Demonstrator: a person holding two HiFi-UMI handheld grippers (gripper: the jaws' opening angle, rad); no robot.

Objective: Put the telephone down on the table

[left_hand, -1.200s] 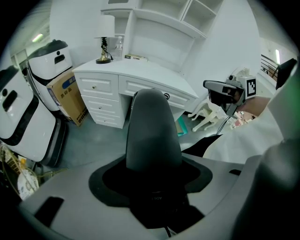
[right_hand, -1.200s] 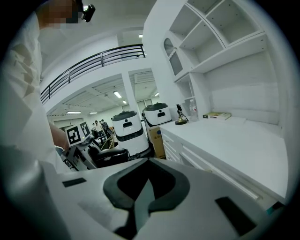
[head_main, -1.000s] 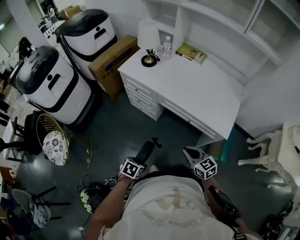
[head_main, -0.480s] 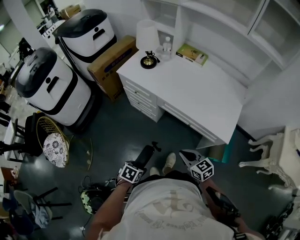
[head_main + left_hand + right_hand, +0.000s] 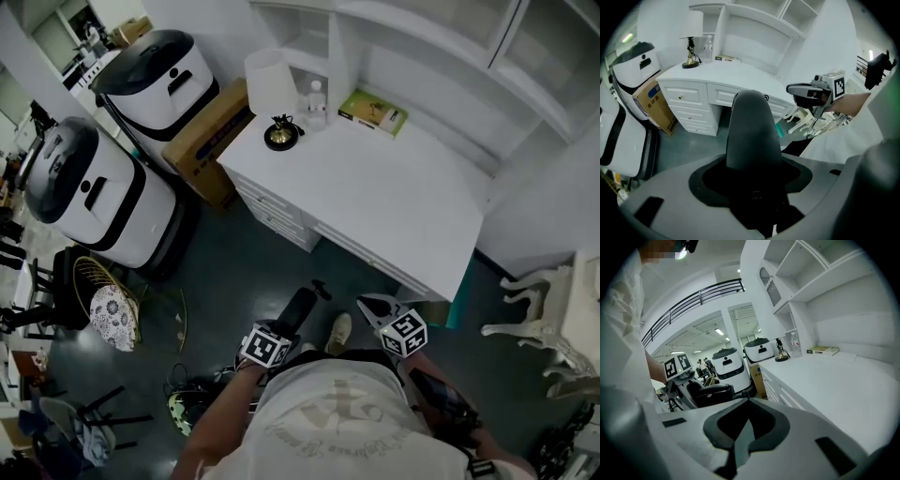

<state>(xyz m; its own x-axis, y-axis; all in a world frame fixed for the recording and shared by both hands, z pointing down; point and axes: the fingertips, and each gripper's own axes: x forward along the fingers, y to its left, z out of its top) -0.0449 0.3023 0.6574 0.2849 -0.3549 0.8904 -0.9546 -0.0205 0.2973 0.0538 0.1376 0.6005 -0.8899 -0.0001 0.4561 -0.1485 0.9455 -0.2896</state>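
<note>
— Where's the telephone [image 5: 293, 307]?
— Your left gripper [image 5: 279, 330] clamps it at 12 o'clock, over the floor, short of the table [image 5: 403, 197]. Your right gripper [image 5: 370, 305] is closed, empty.
— How should I land it?
— I'd lay it flat mid-top (bare there), clear of the lamp [image 5: 267, 84] at 11 and the book [image 5: 373, 111] at 12. White machines [image 5: 89, 192] stand at 9.
</note>
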